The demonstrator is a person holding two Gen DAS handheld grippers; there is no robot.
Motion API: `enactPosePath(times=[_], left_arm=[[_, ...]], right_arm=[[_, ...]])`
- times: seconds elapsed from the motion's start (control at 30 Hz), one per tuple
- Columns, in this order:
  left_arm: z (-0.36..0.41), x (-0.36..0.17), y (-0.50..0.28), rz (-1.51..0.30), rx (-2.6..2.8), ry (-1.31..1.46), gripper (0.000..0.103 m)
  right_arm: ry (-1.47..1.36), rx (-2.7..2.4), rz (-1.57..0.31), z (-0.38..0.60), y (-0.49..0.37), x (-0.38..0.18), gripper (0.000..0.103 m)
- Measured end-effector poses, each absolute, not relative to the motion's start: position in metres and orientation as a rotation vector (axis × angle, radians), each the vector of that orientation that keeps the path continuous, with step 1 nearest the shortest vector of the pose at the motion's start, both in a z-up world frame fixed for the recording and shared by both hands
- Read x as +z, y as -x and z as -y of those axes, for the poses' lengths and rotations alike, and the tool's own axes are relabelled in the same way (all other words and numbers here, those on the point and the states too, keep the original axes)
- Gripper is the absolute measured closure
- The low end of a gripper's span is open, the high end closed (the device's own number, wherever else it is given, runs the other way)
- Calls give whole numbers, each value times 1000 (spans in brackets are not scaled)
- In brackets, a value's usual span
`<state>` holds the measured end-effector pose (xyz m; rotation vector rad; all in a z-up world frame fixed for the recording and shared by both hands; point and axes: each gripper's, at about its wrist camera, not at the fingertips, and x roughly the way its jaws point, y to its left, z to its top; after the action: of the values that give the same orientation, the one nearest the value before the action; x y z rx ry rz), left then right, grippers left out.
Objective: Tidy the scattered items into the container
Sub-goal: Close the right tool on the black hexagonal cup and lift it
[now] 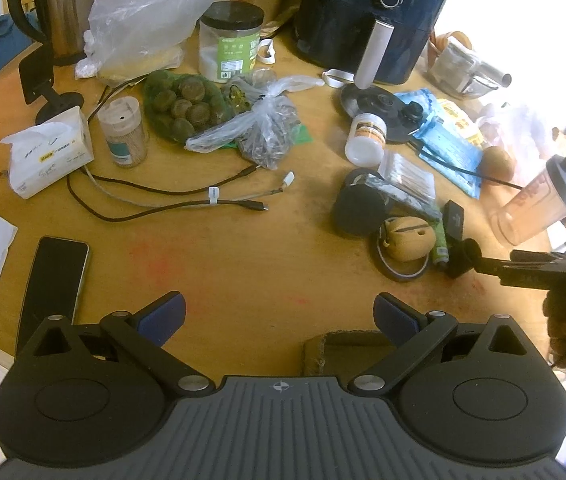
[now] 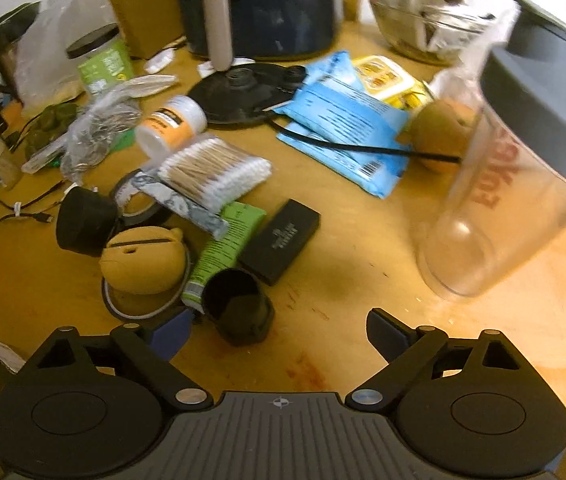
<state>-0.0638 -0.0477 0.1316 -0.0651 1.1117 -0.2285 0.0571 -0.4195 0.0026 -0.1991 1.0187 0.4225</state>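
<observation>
the round wooden table point(image 2: 347, 280) carries the whole scatter, and a corner of a cardboard box point(image 1: 347, 350), probably the container, shows at its near edge at 6 o'clock in the left wrist view. the clear shaker bottle point(image 2: 495, 184) at 3 o'clock in the right wrist view is the biggest loose piece: light, stiff, slick plastic, best held round the body below the grey lid. next down, the bag of cotton swabs point(image 2: 215, 172) near centre is soft and crinkly, so pinch it across the middle. the flat black case point(image 2: 281, 236) is rigid and easy across its narrow sides. the green tube point(image 2: 223, 248) beside it is squashy; hold it mid-length, gently. the small black cup point(image 2: 239, 306) at 7 o'clock lies tipped over just beside the right gripper point(image 2: 279, 330), light and hard, likely gripped across its wall. that gripper's jaws stand wide apart, empty. the left gripper point(image 1: 279, 316) is likewise spread wide over bare wood, holding nothing.
</observation>
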Motion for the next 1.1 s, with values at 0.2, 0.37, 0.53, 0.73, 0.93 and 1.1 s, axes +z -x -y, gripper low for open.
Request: enactPosePath(times=[0.2,0.37,0.53,0.73,0.93,1.1], left_arm=[[45,131,61,-1118,-225,75,1],[44,131,59,-1119,-227,77,1],[43,131,57,-1120,-228,78,1],[43,131,52,-1120,-237,72,1],[50,131,46,-1117,-256,56,1],[58,132,42,-1110,-285,34,1]], right_arm=[[245,474,-982,407,-57,-2,25],[245,495,-989,401,-61,-6,40],[243,505,-993,399,-62,-10,54],[231,499,-991,398,-63,-11,59],[225,481,-984,402,-60,-3,59],[208,471,-970,411,-52,10,59]])
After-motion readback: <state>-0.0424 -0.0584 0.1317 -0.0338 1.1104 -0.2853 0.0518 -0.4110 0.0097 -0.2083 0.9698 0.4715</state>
